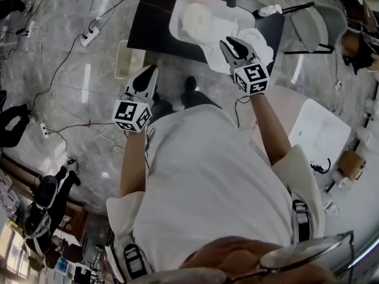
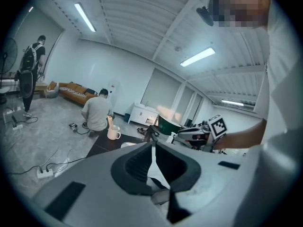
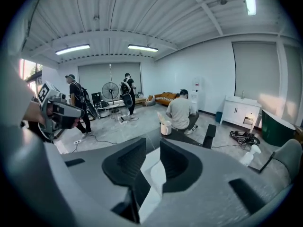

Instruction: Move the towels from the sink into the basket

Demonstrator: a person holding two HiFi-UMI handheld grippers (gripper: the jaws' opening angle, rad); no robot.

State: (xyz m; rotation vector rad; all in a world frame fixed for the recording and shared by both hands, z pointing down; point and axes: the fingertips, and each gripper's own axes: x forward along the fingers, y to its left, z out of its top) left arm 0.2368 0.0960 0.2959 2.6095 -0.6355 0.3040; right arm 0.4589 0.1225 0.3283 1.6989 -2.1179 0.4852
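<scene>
White towels (image 1: 198, 19) lie heaped in the sink (image 1: 174, 16) on the black table (image 1: 148, 25), one spilling over its near rim. The right gripper (image 1: 228, 42) hovers above that towel, jaws parted a crack, gripping nothing. The left gripper (image 1: 152, 70), jaws clenched and empty, hangs beside the basket (image 1: 126, 64) on the floor (image 1: 77, 99)

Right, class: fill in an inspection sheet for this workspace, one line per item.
Surface: black table carrying a white sink.
Job's things: white towels in the sink, one draped over its rim; basket on the floor beside the table.
Clutter: mug on the table.
Grippers: left gripper shut, empty, above the floor; right gripper slightly open over the draped towel.
Cables: power strip and cords across the floor.
Surroundings: crouching person, fan.
</scene>
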